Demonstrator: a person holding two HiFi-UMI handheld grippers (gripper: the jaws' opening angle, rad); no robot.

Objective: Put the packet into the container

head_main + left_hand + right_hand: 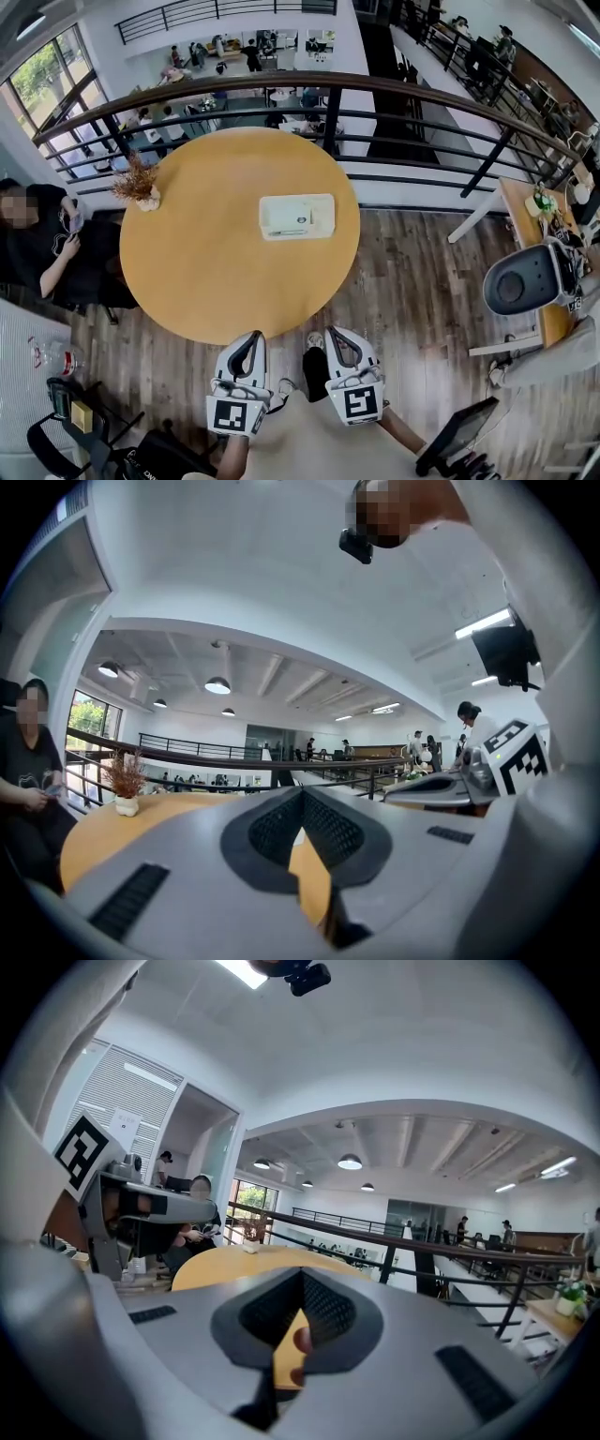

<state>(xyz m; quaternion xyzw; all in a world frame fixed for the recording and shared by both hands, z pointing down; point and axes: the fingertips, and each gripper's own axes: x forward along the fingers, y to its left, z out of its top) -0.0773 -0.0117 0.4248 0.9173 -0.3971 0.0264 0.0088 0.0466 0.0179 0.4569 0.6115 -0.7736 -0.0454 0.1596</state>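
Left tongs (251, 337) and right tongs (337, 334) both clenched, empty. Container (323, 217) at 12 o'clock on table (206, 253); I'd open jaws before reaching in.

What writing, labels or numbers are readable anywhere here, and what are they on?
No text reads clearly in any view.
Cube on the left gripper: black-and-white square pattern, no letters.
Cube on the right gripper: similar pattern, no letters.
Inside the white container on the round table: faint marks, too blurred to read.
On the black item at the lower left: white letters, cut off and too small.
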